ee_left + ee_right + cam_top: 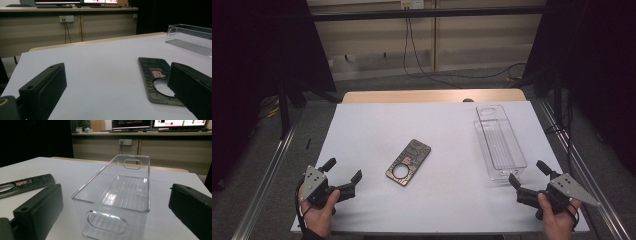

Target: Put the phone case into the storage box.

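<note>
No legible text, phone case (408,162) pattern — no readable words, monitor screens too blurred

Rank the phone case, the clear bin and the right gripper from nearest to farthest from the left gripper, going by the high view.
Measured from the left gripper:
1. Phone case, just to its right, mid-table.
2. Clear bin, on the table's right side, lengthwise toward the far edge.
3. Right gripper, at the near right corner, just past the bin's near end.

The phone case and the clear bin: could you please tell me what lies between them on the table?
Nothing: in the high view, only bare white table separates the phone case from the clear bin.
</note>
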The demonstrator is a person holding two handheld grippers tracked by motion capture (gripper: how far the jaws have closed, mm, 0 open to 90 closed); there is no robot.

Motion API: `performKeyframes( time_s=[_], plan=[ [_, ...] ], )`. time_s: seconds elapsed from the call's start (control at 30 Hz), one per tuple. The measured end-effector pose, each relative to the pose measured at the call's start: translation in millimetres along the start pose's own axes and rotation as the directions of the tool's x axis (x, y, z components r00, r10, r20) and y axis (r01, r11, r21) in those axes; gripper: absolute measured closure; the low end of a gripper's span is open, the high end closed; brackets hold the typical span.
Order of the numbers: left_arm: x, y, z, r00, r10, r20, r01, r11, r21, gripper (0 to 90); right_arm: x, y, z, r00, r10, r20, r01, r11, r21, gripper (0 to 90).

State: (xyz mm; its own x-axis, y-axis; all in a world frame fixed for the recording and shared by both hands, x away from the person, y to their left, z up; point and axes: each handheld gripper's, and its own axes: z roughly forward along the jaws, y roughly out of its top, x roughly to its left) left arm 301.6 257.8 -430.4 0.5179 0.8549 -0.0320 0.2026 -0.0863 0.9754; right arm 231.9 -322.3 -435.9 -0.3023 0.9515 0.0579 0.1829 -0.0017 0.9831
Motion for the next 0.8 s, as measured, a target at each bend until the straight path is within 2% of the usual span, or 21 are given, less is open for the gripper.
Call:
performKeyframes(
  time_s=[0.27, 0.6, 0.8],
  plan=[
    [-0.9, 0.4, 0.6, 0.9998, -0.012, 0.016, 0.012, 0.9999, 0.012, 2.2, -0.9, -0.9, 0.4, 0.9999, 0.009, -0.012, -0.009, 1.0, 0.004, 0.0],
    [-3.6, -0.5, 1.5, 0.9994, -0.007, 0.035, 0.006, 0.9996, 0.028, 2.6, 0.2, -0.6, 0.4, 0.9998, 0.009, -0.016, -0.009, 1.0, 0.002, 0.0],
    [-6.1, -0.2, 1.0, 0.9975, -0.006, 0.07, 0.004, 0.9996, 0.028, 2.7, 2.0, 0.3, 0.3, 0.9999, 0.0, -0.012, 0.0, 1.0, 0.003, 0.0]
  ],
)
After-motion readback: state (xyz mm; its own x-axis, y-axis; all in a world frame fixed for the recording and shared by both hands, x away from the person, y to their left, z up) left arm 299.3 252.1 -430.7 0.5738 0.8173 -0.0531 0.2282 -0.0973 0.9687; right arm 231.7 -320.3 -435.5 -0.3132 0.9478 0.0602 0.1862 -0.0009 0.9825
